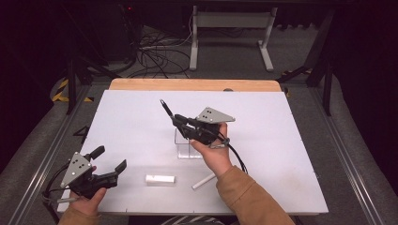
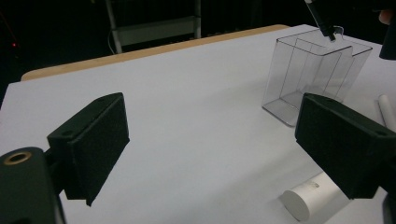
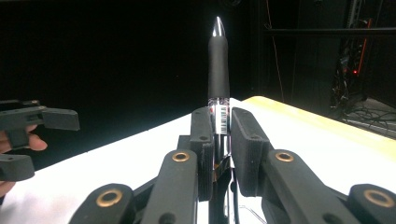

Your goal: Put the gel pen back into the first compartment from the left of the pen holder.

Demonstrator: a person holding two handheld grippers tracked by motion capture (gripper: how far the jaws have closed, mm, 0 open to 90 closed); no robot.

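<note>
- The pen is clamped between the jaws of the right gripper; its black grip part and shiny metal tip stand out beyond the pads, and a small barcode label sits just above them.
- In the high view the right gripper holds the pen tilted up and away, above a clear plastic box.
- The left gripper view shows that this box has thin transparent walls and an inner divider, and the pen's end hangs just over its top edge.
- The left gripper has its jaws wide apart with nothing between them; a white cylinder lies just beside its right jaw.
- A white block and a white stick lie between the two hands.
- The table has a smooth white top with a wooden edge at the far side; behind it the room is dark, with cables on the floor.
</note>
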